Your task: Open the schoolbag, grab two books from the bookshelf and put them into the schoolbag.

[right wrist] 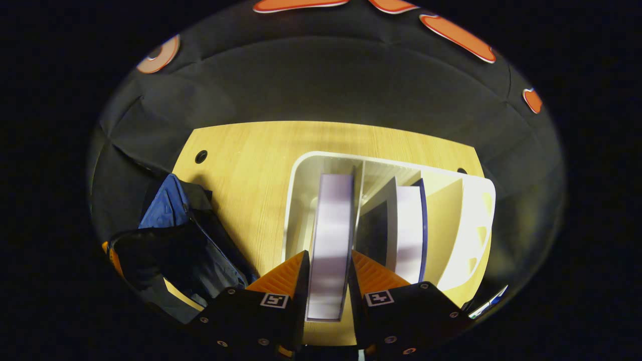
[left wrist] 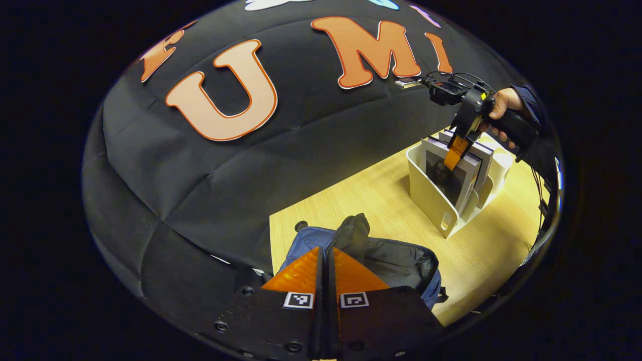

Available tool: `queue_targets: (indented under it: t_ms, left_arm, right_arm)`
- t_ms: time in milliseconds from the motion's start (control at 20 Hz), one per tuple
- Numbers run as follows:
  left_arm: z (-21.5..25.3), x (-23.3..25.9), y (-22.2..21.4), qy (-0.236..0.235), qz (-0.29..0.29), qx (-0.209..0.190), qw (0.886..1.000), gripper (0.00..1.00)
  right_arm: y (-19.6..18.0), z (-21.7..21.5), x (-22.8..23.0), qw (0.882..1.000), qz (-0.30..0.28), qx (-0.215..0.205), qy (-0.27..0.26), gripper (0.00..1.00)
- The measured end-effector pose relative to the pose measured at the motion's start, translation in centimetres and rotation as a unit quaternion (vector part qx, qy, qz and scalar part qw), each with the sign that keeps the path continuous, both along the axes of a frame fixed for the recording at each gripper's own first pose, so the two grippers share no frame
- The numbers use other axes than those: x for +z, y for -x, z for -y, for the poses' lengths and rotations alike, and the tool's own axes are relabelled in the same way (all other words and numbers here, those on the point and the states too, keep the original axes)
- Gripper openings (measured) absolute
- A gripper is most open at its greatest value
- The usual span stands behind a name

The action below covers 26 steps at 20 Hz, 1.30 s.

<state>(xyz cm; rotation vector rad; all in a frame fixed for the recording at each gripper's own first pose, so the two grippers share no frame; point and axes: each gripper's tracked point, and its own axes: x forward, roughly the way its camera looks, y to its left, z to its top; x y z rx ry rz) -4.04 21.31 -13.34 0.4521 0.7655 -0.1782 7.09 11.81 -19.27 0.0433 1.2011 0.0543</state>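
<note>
Right gripper view: right hand-held gripper (right wrist: 328, 265) clamps the upright white-paged book (right wrist: 331, 240) in the white plastic bookshelf (right wrist: 301, 200), ready for lifting (left hand-held gripper (left wrist: 326, 265) clenched, empty).

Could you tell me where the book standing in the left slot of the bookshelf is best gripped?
Grip the book across its top edge, coming straight down from above. It stands upright in the white bookshelf, whose walls and divider block its sides. The right gripper already straddles that edge, an orange finger on each cover.
</note>
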Motion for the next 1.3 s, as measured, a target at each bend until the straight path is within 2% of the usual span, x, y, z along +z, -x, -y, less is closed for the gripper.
queue_targets:
  t_ms: [100,250,400,600,1000,1300]
  left_arm:
    - [-0.1,-0.1,-0.1,0.003,0.000,-0.003,1.000,0.06]
    - [-0.2,-0.4,0.0,0.010,-0.002,-0.002,1.000,0.05]
    - [-0.2,-0.3,0.1,0.014,0.000,-0.002,1.000,0.05]
    - [-0.3,-0.1,0.3,0.016,0.002,0.000,1.000,0.05]
    - [0.1,0.3,0.4,0.007,-0.007,-0.005,1.000,0.06]
    - [-0.6,0.7,0.4,0.014,-0.014,0.008,1.000,0.05]
  right_arm:
    - [0.2,0.0,0.0,0.999,-0.020,-0.027,-0.015,0.35]
    - [-0.2,0.2,0.7,0.998,-0.015,-0.045,-0.029,0.31]
    - [-0.2,0.1,2.7,0.996,-0.006,-0.056,-0.063,0.28]
    - [0.7,0.3,5.4,0.995,0.013,-0.046,-0.085,0.27]
    - [2.8,3.6,12.3,0.987,0.088,-0.052,-0.120,0.27]
    - [4.9,5.5,16.9,0.974,0.143,-0.067,-0.164,0.27]
